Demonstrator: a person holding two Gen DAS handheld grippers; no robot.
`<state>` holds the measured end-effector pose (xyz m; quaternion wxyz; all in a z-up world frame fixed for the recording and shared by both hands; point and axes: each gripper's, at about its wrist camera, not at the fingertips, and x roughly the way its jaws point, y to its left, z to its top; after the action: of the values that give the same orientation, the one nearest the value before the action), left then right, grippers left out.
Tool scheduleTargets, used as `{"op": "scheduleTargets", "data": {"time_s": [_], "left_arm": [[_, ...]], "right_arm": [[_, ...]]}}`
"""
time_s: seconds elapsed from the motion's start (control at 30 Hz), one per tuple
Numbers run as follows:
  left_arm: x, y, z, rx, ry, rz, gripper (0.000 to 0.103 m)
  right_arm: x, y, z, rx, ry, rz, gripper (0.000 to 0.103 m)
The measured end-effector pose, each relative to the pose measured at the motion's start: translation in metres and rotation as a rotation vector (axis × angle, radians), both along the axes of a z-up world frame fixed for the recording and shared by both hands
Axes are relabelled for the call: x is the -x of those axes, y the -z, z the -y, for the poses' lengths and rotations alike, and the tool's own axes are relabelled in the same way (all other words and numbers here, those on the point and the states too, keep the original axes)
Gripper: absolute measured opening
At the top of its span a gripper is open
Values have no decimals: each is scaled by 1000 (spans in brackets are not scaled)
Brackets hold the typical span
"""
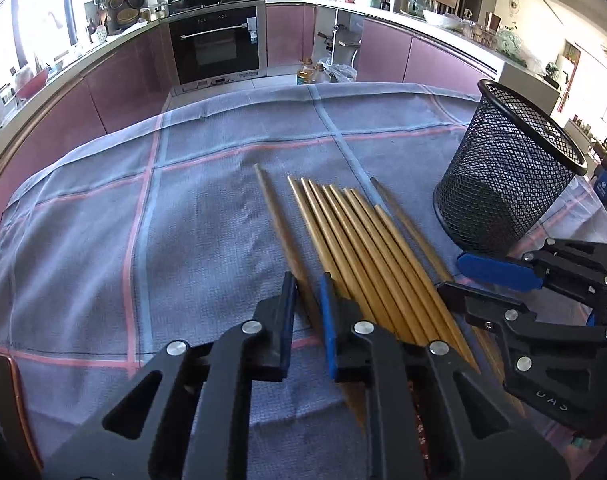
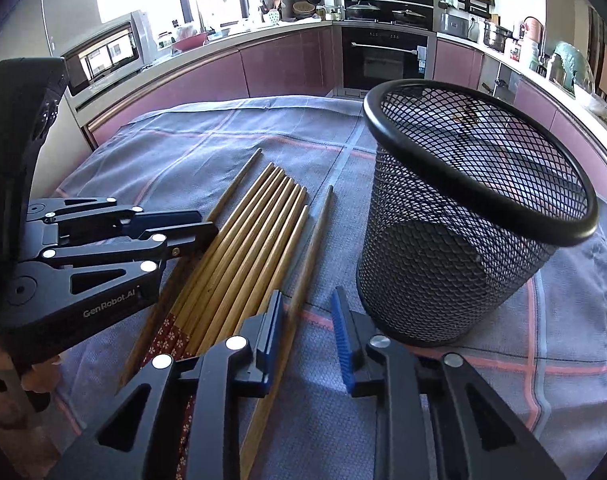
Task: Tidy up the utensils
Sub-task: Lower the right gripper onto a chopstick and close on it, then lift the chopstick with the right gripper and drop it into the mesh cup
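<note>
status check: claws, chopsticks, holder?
Left claw open, straddling the leftmost stray chopstick. Right claw open, empty. Chopstick bundle flat on cloth; mesh holder upright. Nothing blocking.

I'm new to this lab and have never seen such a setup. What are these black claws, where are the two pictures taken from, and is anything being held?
They are two hand-held grippers; a person carries one in each hand. Each has a wide-angle camera looking forward along its fingers. One picture is from the left gripper, the other from the right gripper, and each also shows the other from the side. On the checked tablecloth lie wooden chopsticks side by side, next to an upright black mesh cup. Both grippers are open and hold nothing; the left one straddles a single chopstick.
</note>
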<state>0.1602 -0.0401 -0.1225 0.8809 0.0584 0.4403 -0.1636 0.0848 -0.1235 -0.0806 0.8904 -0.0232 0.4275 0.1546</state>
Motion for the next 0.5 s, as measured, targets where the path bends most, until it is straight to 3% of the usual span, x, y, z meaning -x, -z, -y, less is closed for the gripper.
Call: {"op": "scheduleTargets", "data": {"time_s": [0.23, 0.5], "left_arm": [[12, -5, -9, 77, -46, 5, 8], [39, -42, -26, 192, 19, 38, 8]], "right_arm": [[7, -4, 8, -81, -9, 1, 6], [31, -46, 29, -185, -62, 125, 6]]}}
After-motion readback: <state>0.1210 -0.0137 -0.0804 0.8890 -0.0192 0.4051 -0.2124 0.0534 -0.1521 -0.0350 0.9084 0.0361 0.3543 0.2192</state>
